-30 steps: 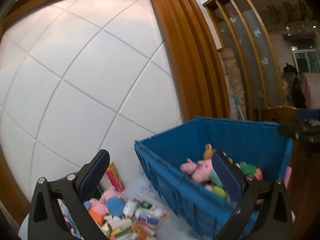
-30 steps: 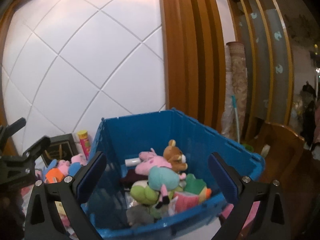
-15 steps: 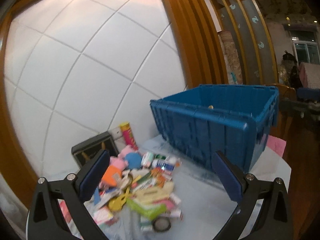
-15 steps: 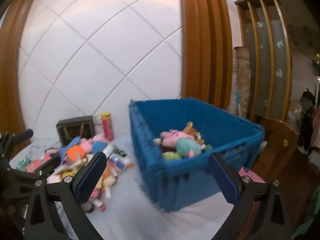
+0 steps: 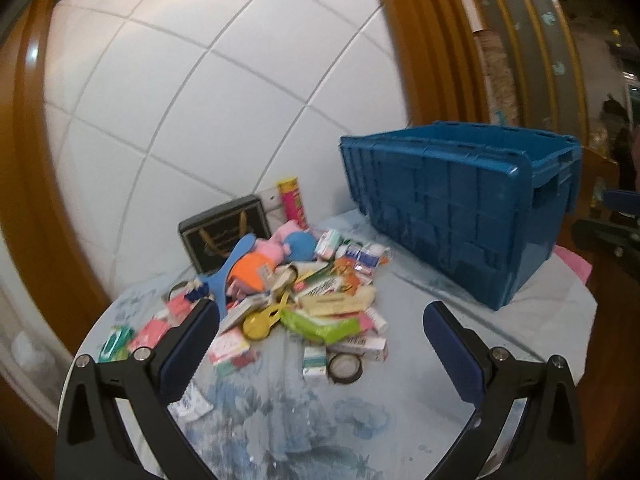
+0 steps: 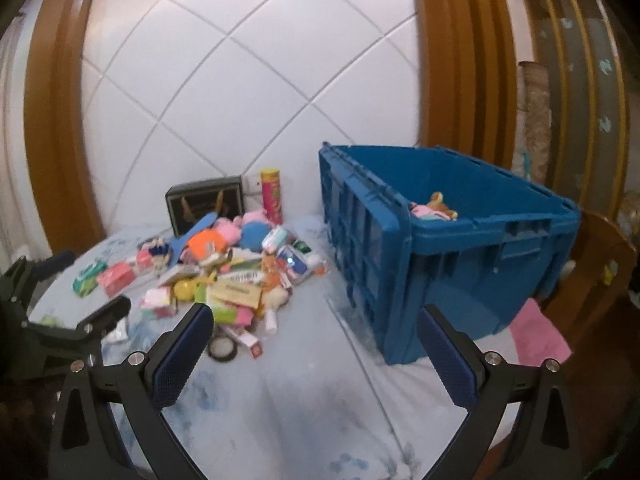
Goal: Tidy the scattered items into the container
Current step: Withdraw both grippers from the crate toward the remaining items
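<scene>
- Left gripper (image 5: 322, 344): jaws spread wide with nothing between the pads; it hangs above the near edge of the table (image 5: 400, 420), aimed at the heap, so either side of the pile is within reach
- Right gripper (image 6: 310, 348): jaws likewise fully apart and empty; it hangs over bare tablecloth between the heap and the crate, a neutral position from which it can serve either one
- Scattered items (image 5: 304, 300): a loose heap of small cartons, sachets and soft toys lies left of centre on the table, well short of the container; pieces overlap, so the top and outer ones are the accessible picks
- Blue crate (image 6: 472, 240): stands at the right of the table with its lid off and its mouth facing up, which allows a drop from above; plush toys (image 6: 434, 210) already show over its near rim, so the task is judged partly done
- Outliers: a green packet (image 5: 116, 338) and a pink box (image 5: 154, 330) lie apart at the left edge, closest to the left gripper; a tape roll (image 5: 346, 367) lies flat at the near side of the heap
- Background objects: a dark box (image 5: 224, 236) and an upright pink tube (image 5: 293, 204) stand against the wall behind the heap; whether they belong to the tidy-up cannot be determined
- Caution: flat sachets offer little edge for the pads, and pulling a buried item may topple its neighbours
</scene>
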Tool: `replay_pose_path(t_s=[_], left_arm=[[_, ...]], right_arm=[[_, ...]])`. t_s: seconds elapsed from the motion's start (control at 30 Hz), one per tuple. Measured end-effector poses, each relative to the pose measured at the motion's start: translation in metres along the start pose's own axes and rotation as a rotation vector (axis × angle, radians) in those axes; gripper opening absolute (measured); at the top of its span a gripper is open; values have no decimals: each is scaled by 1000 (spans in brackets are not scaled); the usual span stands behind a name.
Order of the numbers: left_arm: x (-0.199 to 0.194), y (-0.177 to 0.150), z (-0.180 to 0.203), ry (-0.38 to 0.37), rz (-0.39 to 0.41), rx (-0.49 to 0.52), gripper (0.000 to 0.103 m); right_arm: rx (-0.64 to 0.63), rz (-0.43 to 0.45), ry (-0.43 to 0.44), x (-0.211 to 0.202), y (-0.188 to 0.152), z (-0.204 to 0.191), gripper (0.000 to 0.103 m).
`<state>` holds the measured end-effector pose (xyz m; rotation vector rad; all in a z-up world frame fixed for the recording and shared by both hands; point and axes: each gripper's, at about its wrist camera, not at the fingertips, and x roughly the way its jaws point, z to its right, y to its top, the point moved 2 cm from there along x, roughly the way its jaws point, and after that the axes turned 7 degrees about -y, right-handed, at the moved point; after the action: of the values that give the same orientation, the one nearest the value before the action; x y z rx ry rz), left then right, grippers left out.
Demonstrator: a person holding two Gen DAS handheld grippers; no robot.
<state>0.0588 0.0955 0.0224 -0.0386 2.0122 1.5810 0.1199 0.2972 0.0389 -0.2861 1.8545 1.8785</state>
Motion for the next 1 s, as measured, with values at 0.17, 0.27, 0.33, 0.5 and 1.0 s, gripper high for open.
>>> replay_pose_path(t_s=[0.17,0.27,0.33,0.5,1.0], left_arm=[[3,-11,3,49,-29,-38,103],[7,-18,9,81,-46,-44,103],[9,-23,12,92,-56,-49,103],[14,-45,13,122,-82,-94,103],[34,-118,-66,250,-212,-228,103]], right_arm=[[-24,-30,42,10,-6,5,102],[-47,-43,63,16,-9,6,102],[-58,-52,80,20,-11,6,102],[-94,-67,119,30,-19,4,102],[-176,-124,246,80,-33,-52,102]])
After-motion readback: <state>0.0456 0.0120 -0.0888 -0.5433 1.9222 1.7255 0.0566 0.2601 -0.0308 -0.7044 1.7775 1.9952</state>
